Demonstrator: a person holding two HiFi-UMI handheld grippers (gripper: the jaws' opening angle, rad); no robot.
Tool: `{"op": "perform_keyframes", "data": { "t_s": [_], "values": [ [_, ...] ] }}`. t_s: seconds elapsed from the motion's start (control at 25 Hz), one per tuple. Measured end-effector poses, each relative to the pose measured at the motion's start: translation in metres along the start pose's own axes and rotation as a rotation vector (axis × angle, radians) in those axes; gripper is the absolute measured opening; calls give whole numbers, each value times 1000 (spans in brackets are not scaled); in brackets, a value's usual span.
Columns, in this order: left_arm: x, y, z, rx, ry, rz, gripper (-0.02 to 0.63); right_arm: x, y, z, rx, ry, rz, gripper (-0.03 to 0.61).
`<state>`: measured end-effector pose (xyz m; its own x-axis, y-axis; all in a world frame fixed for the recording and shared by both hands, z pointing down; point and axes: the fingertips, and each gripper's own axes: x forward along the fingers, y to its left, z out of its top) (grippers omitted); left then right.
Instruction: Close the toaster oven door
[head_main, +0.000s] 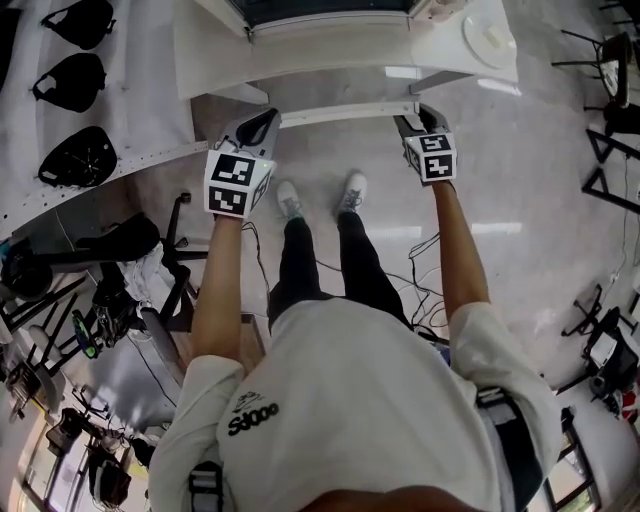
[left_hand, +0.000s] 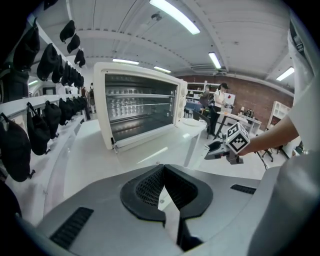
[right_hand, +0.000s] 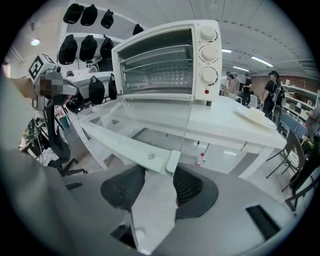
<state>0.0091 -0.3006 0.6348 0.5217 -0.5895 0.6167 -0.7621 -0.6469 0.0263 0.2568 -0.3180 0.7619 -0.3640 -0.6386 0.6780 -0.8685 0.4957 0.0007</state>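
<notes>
- Two hand-held tools, the left gripper and the right gripper, are reaching toward a white, box-shaped toaster oven that is standing on a white table.
- The oven's glass door is lying fully open, roughly level in front of the cavity, with its long white handle bar facing the person.
- The right gripper is holding its jaws wide apart. The right end of the handle bar is sitting between them near the tips, and neither pad is visibly clamping it.
- The left gripper is showing its black ribbed pads meeting at the tips with nothing between them. In the head view it is hovering just beside the bar's left end; whether it is touching the bar cannot be told.
- Three round white knobs are lining the oven's right side, one above another.
- Several black rounded caps are hanging on a white wall panel to the person's left.
- A round white plate is lying on the table to the right of the oven.
</notes>
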Motion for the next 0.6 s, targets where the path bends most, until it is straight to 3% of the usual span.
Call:
{"op": "perform_keyframes", "data": {
  "t_s": [0.6],
  "values": [
    [-73,29,57,13,-134,47,18,-64,4,56,103,-63,-62,166]
  ]
}}
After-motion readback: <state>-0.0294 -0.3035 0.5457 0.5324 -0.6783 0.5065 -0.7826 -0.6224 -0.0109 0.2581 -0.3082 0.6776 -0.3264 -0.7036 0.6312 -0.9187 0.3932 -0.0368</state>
